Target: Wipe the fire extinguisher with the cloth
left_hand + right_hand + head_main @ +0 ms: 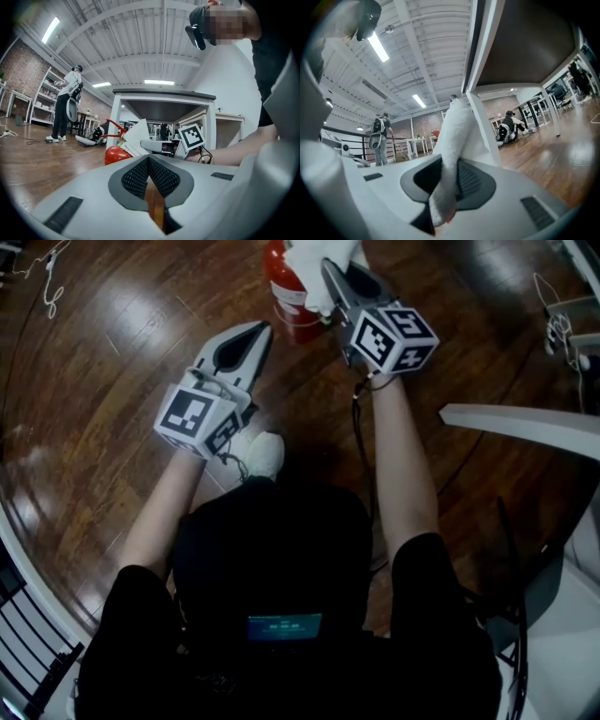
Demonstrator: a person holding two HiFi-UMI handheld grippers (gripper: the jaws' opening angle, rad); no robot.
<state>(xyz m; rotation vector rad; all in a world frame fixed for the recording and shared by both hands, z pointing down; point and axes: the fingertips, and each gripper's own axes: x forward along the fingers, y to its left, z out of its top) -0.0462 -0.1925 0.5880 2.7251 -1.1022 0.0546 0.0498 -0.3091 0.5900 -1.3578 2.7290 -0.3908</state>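
The red fire extinguisher (289, 298) stands on the wooden floor at the top of the head view. My right gripper (328, 276) is shut on a white cloth (314, 263) that lies against the extinguisher's upper part. In the right gripper view the cloth (457, 136) rises from between the jaws and hides the extinguisher. My left gripper (261, 332) hovers just left of and below the extinguisher, shut with nothing in it. In the left gripper view the red body (116, 154) and the cloth (136, 137) show just beyond the jaw tips (149, 160).
A white table (525, 423) reaches in from the right, and its legs (210, 126) stand behind the extinguisher. My white shoe (262, 454) is on the floor below the left gripper. Cables (49, 282) lie at top left. A person (68, 105) stands far off.
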